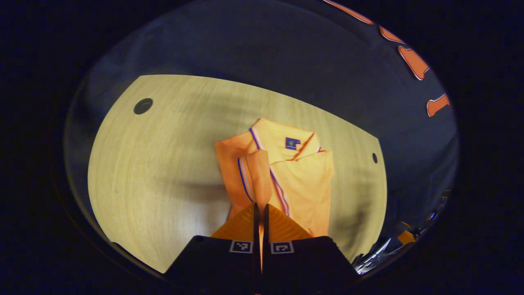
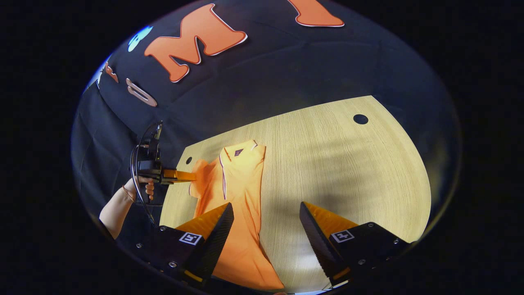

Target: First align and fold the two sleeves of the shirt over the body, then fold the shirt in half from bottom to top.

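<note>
An orange polo shirt (image 1: 303,176) with blue and white trim lies on the wooden table (image 1: 163,164), collar at the far end. My left gripper (image 1: 260,211) is shut on a sleeve (image 1: 258,174), which rises from the shirt's left side into the fingers. In the right gripper view the shirt (image 2: 241,192) stretches lengthwise toward me, and the left gripper (image 2: 192,176), held by a hand (image 2: 141,186), pinches the sleeve at the shirt's left edge. My right gripper (image 2: 266,217) hangs open above the shirt's lower part, with nothing between its fingers.
The table (image 2: 348,172) has a round cable hole (image 2: 360,119) at its far right and a smaller hole (image 2: 188,160) near the shirt's collar. Black cloth walls surround the table. Shiny clutter (image 1: 393,246) lies past the table's right edge.
</note>
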